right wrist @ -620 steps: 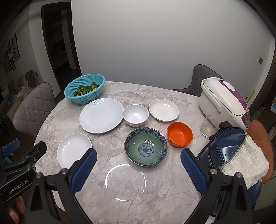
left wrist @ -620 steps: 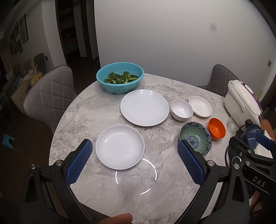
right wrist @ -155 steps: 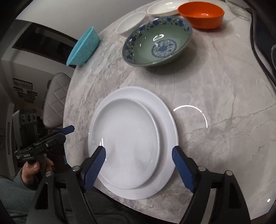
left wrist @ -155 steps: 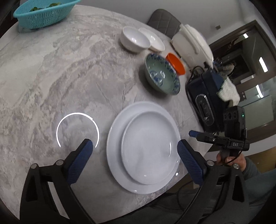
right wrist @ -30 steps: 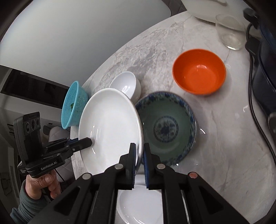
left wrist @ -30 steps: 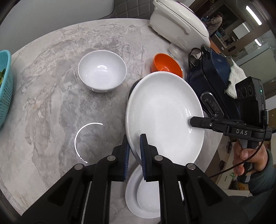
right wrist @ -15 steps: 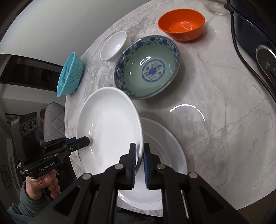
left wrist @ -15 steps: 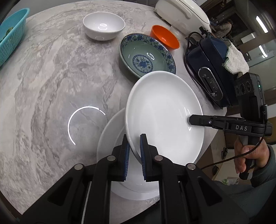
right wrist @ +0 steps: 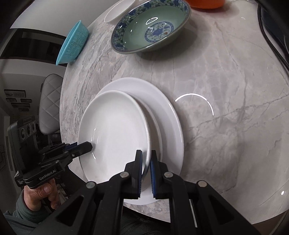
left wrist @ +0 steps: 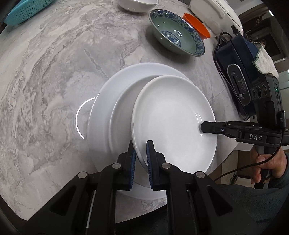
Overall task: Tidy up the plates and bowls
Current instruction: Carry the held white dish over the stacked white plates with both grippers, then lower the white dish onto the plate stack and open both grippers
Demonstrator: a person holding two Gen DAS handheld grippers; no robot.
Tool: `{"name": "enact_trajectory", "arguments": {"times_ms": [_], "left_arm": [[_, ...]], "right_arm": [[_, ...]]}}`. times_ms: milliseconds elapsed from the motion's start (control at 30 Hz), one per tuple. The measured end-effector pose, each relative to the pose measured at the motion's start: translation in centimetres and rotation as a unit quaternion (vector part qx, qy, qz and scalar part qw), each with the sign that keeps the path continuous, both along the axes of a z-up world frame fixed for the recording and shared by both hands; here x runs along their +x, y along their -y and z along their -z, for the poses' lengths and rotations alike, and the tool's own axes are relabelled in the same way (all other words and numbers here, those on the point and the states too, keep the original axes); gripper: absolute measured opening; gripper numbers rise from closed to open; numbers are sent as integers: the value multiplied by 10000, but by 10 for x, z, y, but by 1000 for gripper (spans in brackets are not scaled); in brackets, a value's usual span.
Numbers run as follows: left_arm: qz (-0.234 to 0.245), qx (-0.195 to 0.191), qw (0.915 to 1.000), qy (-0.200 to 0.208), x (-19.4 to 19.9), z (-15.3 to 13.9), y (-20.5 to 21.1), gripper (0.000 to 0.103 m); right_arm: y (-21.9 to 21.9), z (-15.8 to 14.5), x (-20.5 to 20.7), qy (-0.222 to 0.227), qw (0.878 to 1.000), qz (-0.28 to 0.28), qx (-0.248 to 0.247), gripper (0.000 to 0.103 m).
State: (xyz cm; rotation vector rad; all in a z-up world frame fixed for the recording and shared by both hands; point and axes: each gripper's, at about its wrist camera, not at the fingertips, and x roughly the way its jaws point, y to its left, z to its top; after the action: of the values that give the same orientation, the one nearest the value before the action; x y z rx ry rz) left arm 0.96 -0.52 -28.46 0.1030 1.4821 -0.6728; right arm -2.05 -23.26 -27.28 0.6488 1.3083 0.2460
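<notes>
A shallow white dish [left wrist: 173, 115] hangs just over a stack near the table's front edge: a large white plate [left wrist: 101, 112] with a smaller plate [left wrist: 124, 108] on it. The dish sits off-centre, toward the table edge. My left gripper [left wrist: 140, 146] is shut on its near rim. My right gripper [right wrist: 146, 153] is shut on the opposite rim of the dish [right wrist: 115, 133]. Each gripper shows in the other's view, the right gripper [left wrist: 201, 127] and the left gripper [right wrist: 90, 146]. Whether the dish touches the stack I cannot tell.
Farther back stand a blue-patterned green bowl [left wrist: 177, 34], an orange bowl [left wrist: 196, 27], a white bowl [left wrist: 137, 5] and a teal basket [left wrist: 23, 10]. A white rice cooker [left wrist: 216, 14] and a dark appliance [left wrist: 240, 68] with a cord line the right side. A padded chair [right wrist: 48, 101] stands beside the table.
Both grippers have carried the white dish down and back from over the bowls to just over the plate stack. Both stayed shut on its rim.
</notes>
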Motion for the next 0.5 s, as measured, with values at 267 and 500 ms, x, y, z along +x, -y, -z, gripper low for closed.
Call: {"name": "enact_trajectory", "arguments": {"times_ms": [267,500], "left_arm": [[-223,209,9995,57,-9,15,-9,10],[-293,239,9992,137,-7,14,-5,11]], "right_arm": [[-10,9,0,21,9993,-365,-85,10],[-15,4,6,133,9971,-641,-376,10]]}}
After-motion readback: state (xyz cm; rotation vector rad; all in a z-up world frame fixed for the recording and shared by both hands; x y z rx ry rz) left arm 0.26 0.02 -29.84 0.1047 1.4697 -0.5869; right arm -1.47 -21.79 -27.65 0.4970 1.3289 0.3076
